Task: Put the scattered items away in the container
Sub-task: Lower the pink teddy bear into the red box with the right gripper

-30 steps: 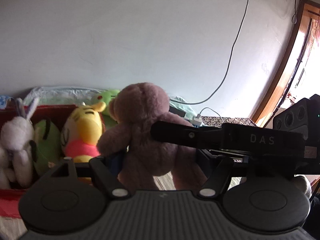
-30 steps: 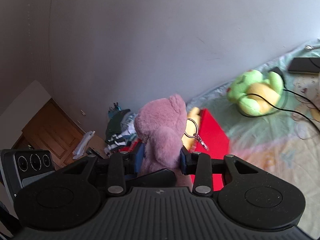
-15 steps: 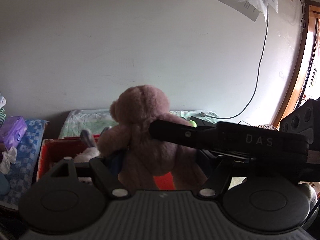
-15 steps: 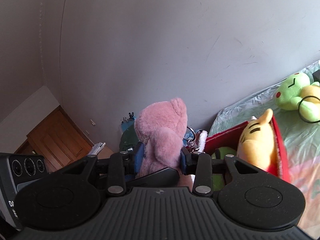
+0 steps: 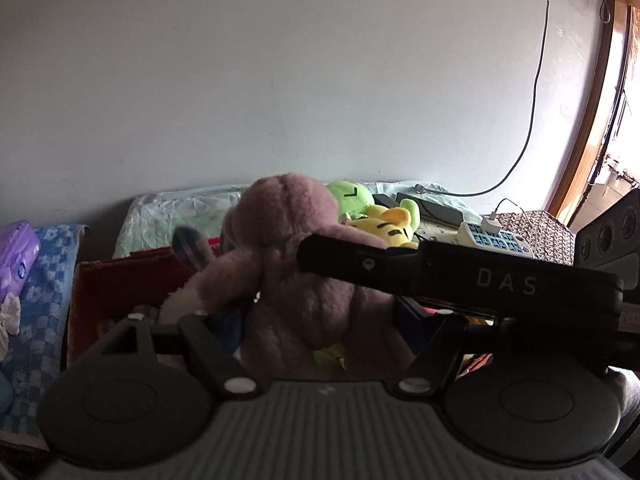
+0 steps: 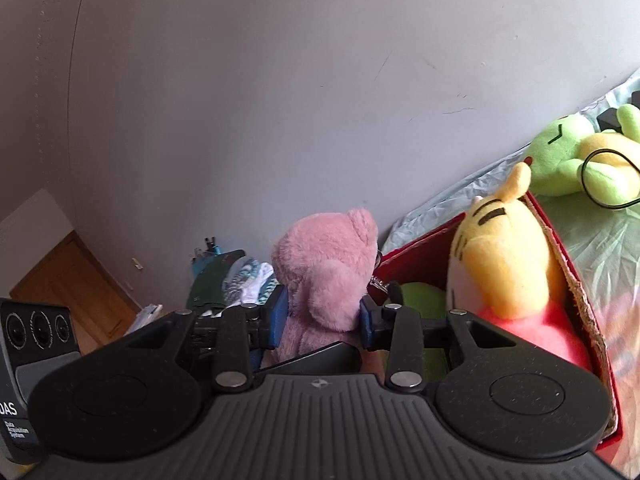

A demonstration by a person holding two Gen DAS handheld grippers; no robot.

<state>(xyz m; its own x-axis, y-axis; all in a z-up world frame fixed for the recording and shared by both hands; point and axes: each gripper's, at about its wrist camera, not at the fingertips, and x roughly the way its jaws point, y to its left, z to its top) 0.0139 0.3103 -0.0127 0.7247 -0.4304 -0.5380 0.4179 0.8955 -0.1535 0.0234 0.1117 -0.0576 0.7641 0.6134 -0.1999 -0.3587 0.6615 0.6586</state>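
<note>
A pink teddy bear [image 5: 296,272] hangs upright over the open red box [image 5: 120,280], held from two sides. My left gripper [image 5: 316,320] is shut on its lower body. My right gripper [image 6: 323,316] is shut on its torso [image 6: 328,280], blue pads pressed into the fur. One of the right gripper's fingers [image 5: 440,276] crosses the left wrist view as a black bar. In the red box [image 6: 576,280] sit a yellow tiger plush [image 6: 504,256], a green plush [image 6: 420,300] and a white plush [image 5: 176,304]. A green frog plush [image 6: 572,160] lies on the bed beyond the box.
The box stands on a pale green bedsheet [image 6: 600,240] against the wall. A purple packet [image 5: 16,252] lies on a blue checked cloth at left. A white keypad device [image 5: 496,236] with charger and a patterned box [image 5: 536,232] are at right. Clothes [image 6: 232,280] are piled past the bed end.
Both grippers have carried the bear sideways and a little down until it is over the red box. The box and tiger plush now fill the right wrist view's right side. Both grips are unchanged.
</note>
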